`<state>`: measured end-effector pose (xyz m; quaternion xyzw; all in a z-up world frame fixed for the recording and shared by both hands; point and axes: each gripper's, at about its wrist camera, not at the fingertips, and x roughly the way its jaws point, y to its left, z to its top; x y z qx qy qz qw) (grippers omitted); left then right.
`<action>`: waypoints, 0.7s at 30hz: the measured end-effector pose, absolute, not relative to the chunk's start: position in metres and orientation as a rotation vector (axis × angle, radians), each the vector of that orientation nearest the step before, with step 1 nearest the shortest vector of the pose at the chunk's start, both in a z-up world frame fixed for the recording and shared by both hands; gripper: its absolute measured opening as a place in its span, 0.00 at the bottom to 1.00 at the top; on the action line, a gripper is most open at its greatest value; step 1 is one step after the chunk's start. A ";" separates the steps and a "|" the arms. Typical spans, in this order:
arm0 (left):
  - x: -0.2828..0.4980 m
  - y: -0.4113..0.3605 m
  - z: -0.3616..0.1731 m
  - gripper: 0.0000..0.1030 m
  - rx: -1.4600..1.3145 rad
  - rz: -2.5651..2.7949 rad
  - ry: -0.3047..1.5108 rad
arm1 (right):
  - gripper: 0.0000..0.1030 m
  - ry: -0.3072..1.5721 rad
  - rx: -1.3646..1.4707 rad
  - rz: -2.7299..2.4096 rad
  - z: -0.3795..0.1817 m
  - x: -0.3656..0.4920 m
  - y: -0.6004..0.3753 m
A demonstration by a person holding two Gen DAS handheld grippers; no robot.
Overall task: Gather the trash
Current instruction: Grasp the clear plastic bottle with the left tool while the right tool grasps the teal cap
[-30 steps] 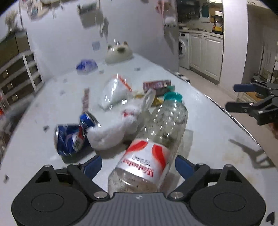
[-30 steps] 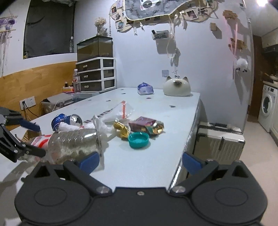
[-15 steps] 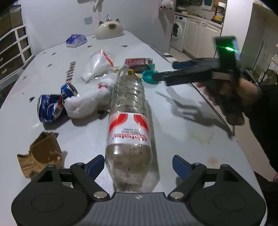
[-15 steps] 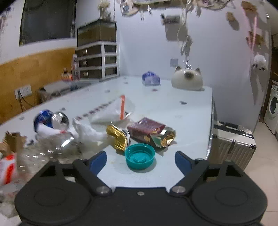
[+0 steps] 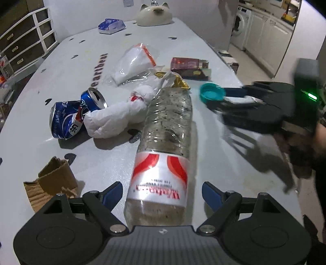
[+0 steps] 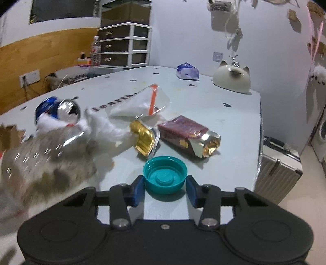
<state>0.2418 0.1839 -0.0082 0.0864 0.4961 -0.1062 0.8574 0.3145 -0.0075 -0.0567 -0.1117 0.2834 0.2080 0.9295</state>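
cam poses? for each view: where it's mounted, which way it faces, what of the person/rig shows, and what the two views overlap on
Left wrist: sits on the left tongs, angled steeply down the table along the plastic bottle lying between its fingers; the right tongs and the hand holding them show at right.
Right wrist: sits on the right tongs, looking across the table toward the wall; only its own blue-padded fingers show, closing around the teal cap.
Shared: cap, bottle, blue can, white bag, snack wrapper, cat ornament.

A dirty clear bottle (image 5: 163, 146) lies capless among a crushed blue can (image 5: 69, 118), white wad (image 5: 120, 116) and teal cap (image 6: 165, 175).
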 end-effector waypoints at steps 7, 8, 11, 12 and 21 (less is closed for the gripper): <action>0.251 0.168 -0.014 0.70 0.318 -0.177 1.056 | 0.43 0.612 -0.235 0.510 -0.054 0.270 -0.021; 0.252 0.167 -0.015 0.70 0.323 -0.177 1.062 | 0.43 0.616 -0.241 0.533 -0.054 0.261 -0.022; 0.255 0.166 -0.016 0.69 0.330 -0.170 1.071 | 0.43 0.632 -0.275 0.633 -0.052 0.239 -0.021; 0.255 0.166 -0.016 0.69 0.329 -0.169 1.072 | 0.43 0.635 -0.287 0.666 -0.051 0.232 -0.020; 0.247 0.156 -0.016 0.61 0.365 -0.152 1.049 | 0.58 0.658 -0.223 0.664 -0.048 0.229 -0.007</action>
